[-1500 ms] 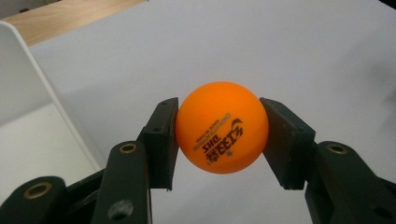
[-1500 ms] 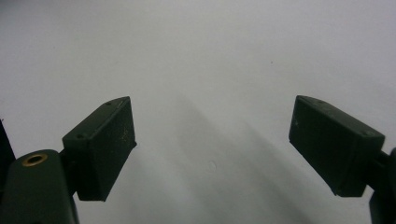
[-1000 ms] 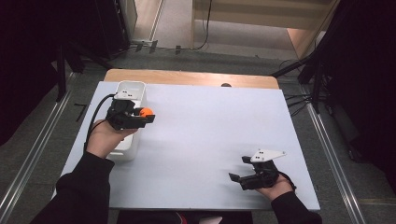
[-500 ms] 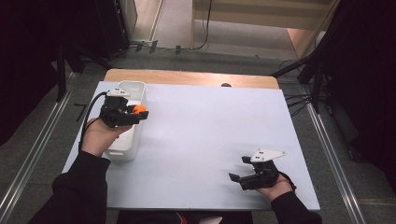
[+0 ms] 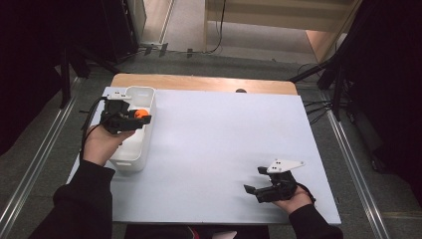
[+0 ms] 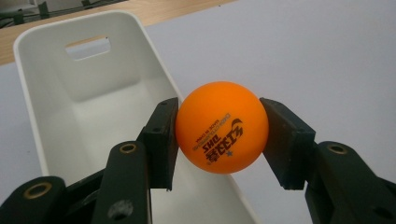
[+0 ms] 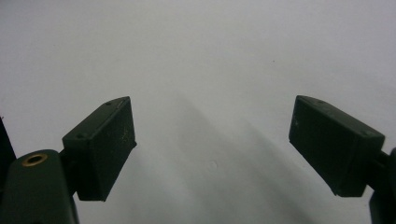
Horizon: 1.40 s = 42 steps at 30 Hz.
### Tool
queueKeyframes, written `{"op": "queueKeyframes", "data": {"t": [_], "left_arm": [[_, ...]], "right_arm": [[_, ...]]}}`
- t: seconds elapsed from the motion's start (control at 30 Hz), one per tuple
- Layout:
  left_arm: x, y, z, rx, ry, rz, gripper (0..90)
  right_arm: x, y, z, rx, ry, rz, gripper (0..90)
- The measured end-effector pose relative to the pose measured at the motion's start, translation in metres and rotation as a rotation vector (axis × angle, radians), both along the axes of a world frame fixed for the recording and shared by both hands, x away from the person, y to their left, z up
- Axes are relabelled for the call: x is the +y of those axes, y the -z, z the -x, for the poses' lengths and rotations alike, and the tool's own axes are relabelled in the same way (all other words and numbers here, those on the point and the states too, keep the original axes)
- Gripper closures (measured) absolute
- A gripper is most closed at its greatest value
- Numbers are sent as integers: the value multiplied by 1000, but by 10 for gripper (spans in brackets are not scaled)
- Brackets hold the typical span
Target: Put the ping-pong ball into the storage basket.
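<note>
An orange ping-pong ball [image 6: 221, 127] with dark print sits clamped between the two black jaws of my left gripper [image 6: 219, 135]. In the high view that ball [image 5: 141, 113] hangs over the right rim of a white plastic bin [image 5: 130, 154] at the table's left edge, with the left gripper [image 5: 137, 117] shut on it. The bin [image 6: 88, 107] has nothing in the part that shows and has a handle slot in its far wall. My right gripper [image 5: 253, 188] rests near the front right of the table, jaws wide apart [image 7: 212, 149] over bare white surface.
The white tabletop [image 5: 219, 134] spreads between the two hands. A wooden strip [image 5: 199, 83] runs along the far edge. Cables and dark stands lie on the floor beyond the table and to its right.
My left gripper has carried the orange ball leftward, from just right of the bin to above its right rim. The right gripper has stayed put.
</note>
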<state>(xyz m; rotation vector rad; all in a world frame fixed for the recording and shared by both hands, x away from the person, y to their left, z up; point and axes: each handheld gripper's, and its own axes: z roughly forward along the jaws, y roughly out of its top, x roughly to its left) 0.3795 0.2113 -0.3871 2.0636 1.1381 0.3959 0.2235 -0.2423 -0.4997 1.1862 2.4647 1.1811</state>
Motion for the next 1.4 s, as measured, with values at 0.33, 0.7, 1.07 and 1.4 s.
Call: {"op": "queueKeyframes", "data": {"t": [0.33,0.7,1.07,1.4], "left_arm": [[9,2,-5,-2,-78,6,509],[9,11,-13,-5,-135,-37,508],[12,20,-21,17,-174,-28,508],[14,27,-26,45,-194,-37,507]], "right_arm": [[0,0,0,1,-3,1,133],[0,0,0,1,-2,1,133],[1,0,0,1,-3,5,133],[1,0,0,0,-7,5,133]]}}
